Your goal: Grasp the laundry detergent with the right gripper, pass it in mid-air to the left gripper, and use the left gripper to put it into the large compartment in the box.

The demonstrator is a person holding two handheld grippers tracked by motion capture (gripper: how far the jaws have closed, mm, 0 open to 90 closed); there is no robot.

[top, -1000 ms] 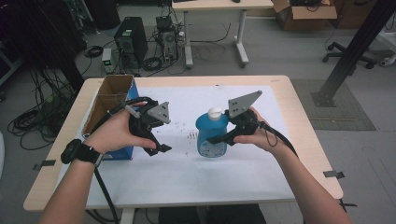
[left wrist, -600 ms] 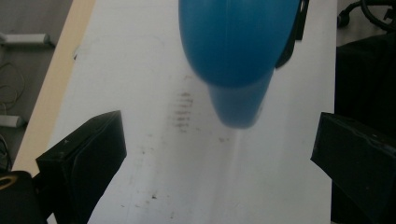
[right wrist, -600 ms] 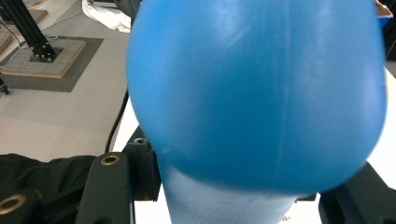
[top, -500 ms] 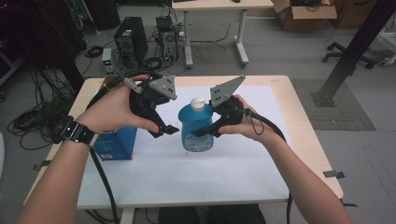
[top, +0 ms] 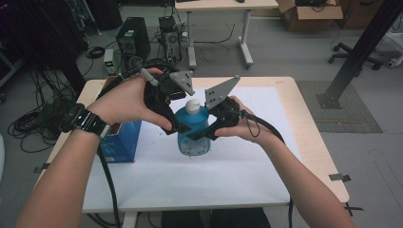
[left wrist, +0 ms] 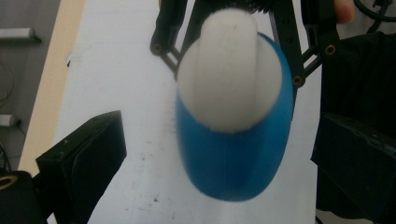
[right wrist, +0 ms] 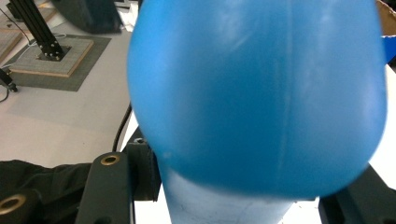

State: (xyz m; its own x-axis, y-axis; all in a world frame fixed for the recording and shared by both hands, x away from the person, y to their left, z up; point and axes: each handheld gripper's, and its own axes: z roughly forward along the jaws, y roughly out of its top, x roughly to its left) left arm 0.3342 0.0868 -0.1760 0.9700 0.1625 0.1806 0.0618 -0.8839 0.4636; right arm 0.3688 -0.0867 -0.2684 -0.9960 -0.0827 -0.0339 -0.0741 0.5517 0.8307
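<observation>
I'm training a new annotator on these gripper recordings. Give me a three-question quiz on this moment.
1. What colour is the cap of the blue bottle?
2. True or false: the right gripper is shut on the bottle.
3. The blue box stands nearer which hand: A left, B right?

Key: 1 white; 2 true; 3 A.

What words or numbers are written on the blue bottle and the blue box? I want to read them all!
None can be read.
Blue bottle: no print shows on the sides in view.
Blue box: pale marks on its front, too small and blurred to read.
</observation>
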